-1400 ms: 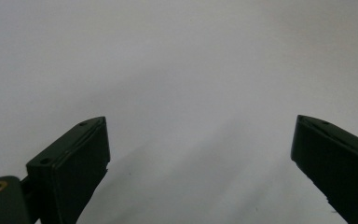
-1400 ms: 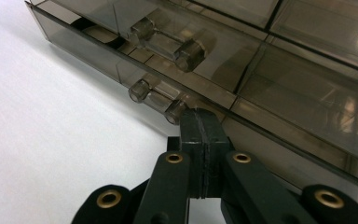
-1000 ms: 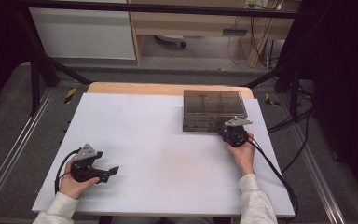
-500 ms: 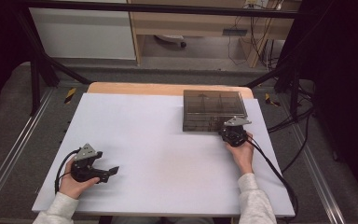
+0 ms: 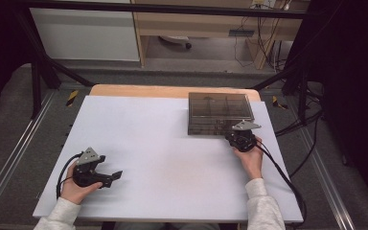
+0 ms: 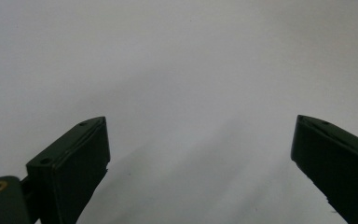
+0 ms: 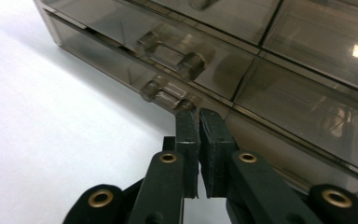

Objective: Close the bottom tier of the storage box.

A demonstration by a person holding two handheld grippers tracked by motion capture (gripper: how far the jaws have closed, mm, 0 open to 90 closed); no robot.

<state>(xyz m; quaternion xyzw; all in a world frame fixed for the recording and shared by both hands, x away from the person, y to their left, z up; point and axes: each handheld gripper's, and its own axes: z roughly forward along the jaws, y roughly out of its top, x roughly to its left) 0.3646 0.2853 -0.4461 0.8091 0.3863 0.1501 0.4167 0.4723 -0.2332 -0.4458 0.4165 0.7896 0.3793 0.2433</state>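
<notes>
A smoky transparent compartment box (image 5: 219, 112) lies closed at the back right of the white table top (image 5: 172, 158). My right gripper (image 5: 239, 134) is at its front edge near the right corner. In the right gripper view the jaws (image 7: 199, 114) stand nearly together with only a thin slit and nothing between them. Their tips touch the box front (image 7: 270, 56) just right of the lower latch clip (image 7: 165, 91). My left gripper (image 5: 109, 167) rests at the front left, far from the box. Its jaws (image 6: 200, 154) are wide open over bare white table.
A strip of wood (image 5: 139, 90) shows at the table's back edge. The right gripper's cable (image 5: 282, 177) trails off the right side. Black frame struts (image 5: 38, 72) stand at the back left and right. Metal rails (image 5: 9, 158) run along both sides of the table.
</notes>
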